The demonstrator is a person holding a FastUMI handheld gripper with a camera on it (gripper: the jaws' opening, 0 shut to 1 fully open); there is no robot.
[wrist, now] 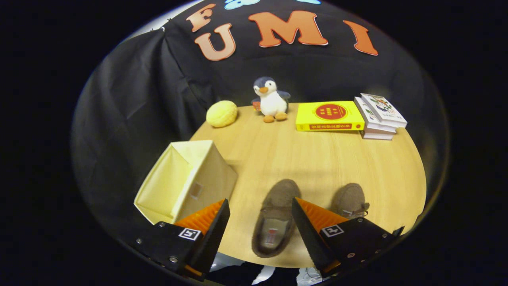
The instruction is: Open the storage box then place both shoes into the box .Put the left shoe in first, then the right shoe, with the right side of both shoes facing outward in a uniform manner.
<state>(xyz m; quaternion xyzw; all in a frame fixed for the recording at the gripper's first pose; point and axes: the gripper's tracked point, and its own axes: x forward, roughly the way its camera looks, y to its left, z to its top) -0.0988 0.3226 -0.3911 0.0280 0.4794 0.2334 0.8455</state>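
**Tongs held wide above the near shoe**

The tongs [260, 210] hang released over the near edge of the round wooden tabletop [317, 163], tilted down and forward, fingers spread wide and touching nothing. Between the fingers lies a brown slipper-style shoe [276, 220], toe pointing away, opening toward the tongs. A second brown shoe [349, 200] sits just to its right, partly hidden behind the right finger; which is left and which right I cannot tell for sure from this angle.

The pale yellow fabric storage box [186, 180] stands near the left edge of the tabletop, just ahead of the left finger, well apart from both shoes. It looks closed, a small tab on its near face.

Far side of tabletop: a yellow ball [222, 113], a plush penguin [271, 99], a yellow book [329, 116], a stack of books [380, 117].
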